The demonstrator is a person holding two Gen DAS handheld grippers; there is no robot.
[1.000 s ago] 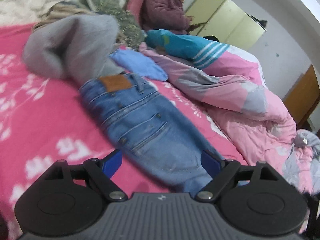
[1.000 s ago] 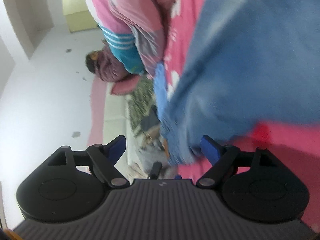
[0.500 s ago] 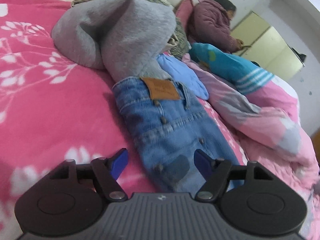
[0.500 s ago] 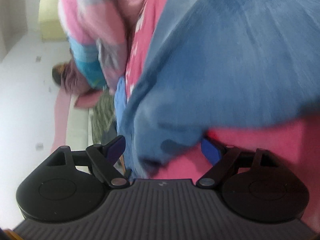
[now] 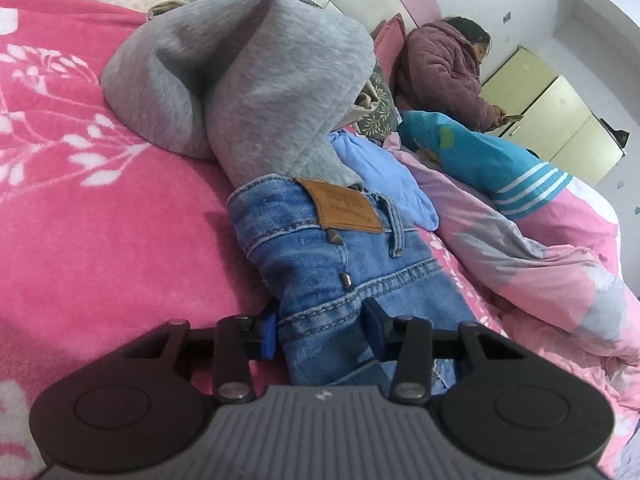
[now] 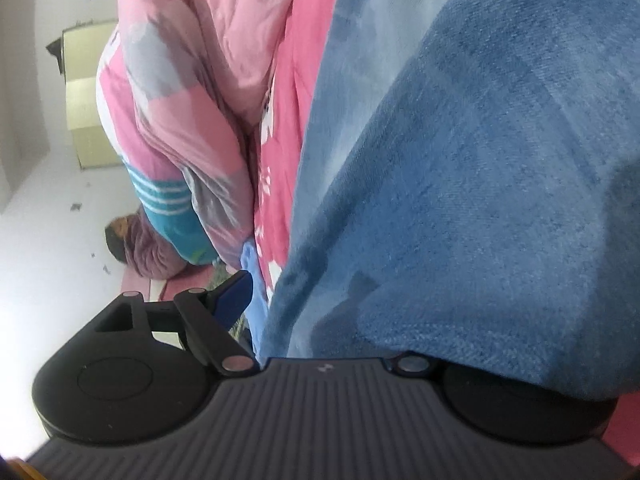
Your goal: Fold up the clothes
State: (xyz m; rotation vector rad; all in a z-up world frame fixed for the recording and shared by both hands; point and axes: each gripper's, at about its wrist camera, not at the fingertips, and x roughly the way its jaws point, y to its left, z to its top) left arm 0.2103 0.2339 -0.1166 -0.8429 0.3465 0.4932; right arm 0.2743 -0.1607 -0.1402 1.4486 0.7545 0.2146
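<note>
Folded blue jeans [image 5: 336,264] with a brown leather patch lie on the pink flowered bedspread [image 5: 100,240]. In the left wrist view my left gripper [image 5: 319,330] is shut on the near edge of the jeans, with denim squeezed between both blue pads. The right wrist view is rolled sideways and filled by the jeans [image 6: 460,200]. My right gripper [image 6: 328,320] stands open. Its left finger [image 6: 234,300] shows beside the cloth, while denim drapes over and hides the right finger.
A grey sweatshirt [image 5: 248,76] is heaped just beyond the jeans, with a light blue garment [image 5: 384,176] beside it. A pink and grey quilt [image 5: 520,256] bunches along the right. A person in a maroon jacket [image 5: 444,68] sits at the headboard.
My left gripper moved in low over the jeans and its fingers closed on the denim. The right gripper pushed under the jeans, and cloth now covers its right finger.
</note>
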